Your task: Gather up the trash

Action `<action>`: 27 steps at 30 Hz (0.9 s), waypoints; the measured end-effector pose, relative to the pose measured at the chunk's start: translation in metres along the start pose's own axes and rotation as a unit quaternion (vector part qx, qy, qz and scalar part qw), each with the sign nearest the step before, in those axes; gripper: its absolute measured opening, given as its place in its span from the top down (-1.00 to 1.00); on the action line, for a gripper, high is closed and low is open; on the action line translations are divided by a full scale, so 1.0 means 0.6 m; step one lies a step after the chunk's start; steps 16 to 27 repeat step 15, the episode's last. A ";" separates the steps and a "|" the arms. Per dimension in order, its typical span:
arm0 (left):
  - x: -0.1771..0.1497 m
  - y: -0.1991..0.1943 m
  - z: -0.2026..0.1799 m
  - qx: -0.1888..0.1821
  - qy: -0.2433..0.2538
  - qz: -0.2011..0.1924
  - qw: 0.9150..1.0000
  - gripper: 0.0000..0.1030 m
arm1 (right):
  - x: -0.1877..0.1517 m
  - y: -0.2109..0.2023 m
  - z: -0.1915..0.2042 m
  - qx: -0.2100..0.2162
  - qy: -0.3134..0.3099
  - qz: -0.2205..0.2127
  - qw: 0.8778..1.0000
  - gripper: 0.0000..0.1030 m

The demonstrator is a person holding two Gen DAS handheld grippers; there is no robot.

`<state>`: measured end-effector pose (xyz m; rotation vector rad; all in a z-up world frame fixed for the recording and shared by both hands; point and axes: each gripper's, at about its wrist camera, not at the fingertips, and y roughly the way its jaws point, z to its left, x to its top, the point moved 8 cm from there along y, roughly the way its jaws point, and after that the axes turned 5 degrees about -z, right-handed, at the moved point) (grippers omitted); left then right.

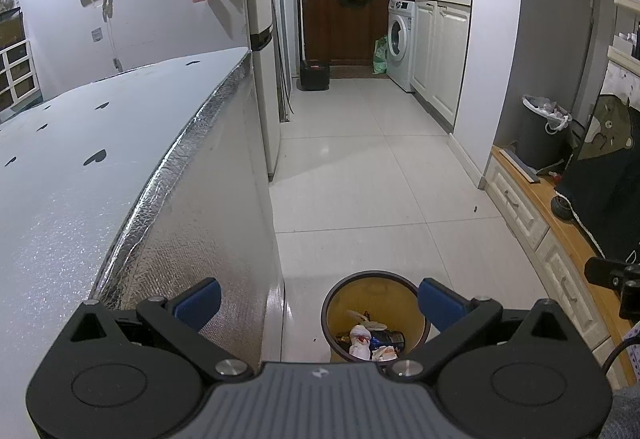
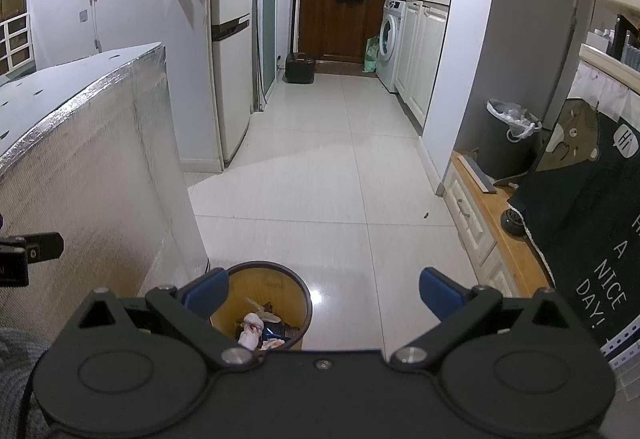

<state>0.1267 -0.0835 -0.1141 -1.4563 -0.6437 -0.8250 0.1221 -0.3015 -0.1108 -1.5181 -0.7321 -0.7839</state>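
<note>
Trash [image 1: 370, 339] fills the bin [image 1: 340, 293] beside the foil-wrapped table [image 1: 192, 239].

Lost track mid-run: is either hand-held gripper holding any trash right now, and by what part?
Nothing is held. The left hand-held gripper and right hand-held gripper are both open and empty, above the small trash bin.

Small bin [image 1: 376, 315] stands on the floor [image 1: 360, 179] just right of the desk [image 1: 80, 159], crumpled trash [image 1: 360, 339] lying inside it. Fridge [image 1: 260, 39] rises behind the desk's far end. Down the hallway, the washing machine [image 1: 400, 39] sits on the right under the kitchen counter. Lined bin [image 1: 542, 131] rests on the low cabinet [image 1: 532, 215] at right.
</note>
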 end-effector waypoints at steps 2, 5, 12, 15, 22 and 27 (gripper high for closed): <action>0.000 0.001 -0.001 -0.002 0.001 0.001 1.000 -1.00 | 0.000 0.000 0.000 0.000 0.000 0.000 1.000 -0.99; -0.004 0.000 -0.002 -0.004 0.003 0.001 1.000 -1.00 | 0.001 0.000 0.000 0.000 0.000 0.000 1.000 -0.99; -0.004 0.000 -0.002 -0.007 0.007 0.002 1.000 -1.00 | -0.001 0.000 0.000 0.000 0.000 0.001 1.000 -0.99; -0.003 0.001 0.000 -0.008 0.008 0.003 1.000 -1.00 | -0.004 0.001 -0.002 0.000 0.000 0.002 1.000 -0.99; -0.003 0.001 0.000 -0.008 0.008 0.003 1.000 -1.00 | -0.004 0.001 -0.002 0.000 0.000 0.002 1.000 -0.99; -0.003 0.001 0.000 -0.008 0.008 0.003 1.000 -1.00 | -0.004 0.001 -0.002 0.000 0.000 0.002 1.000 -0.99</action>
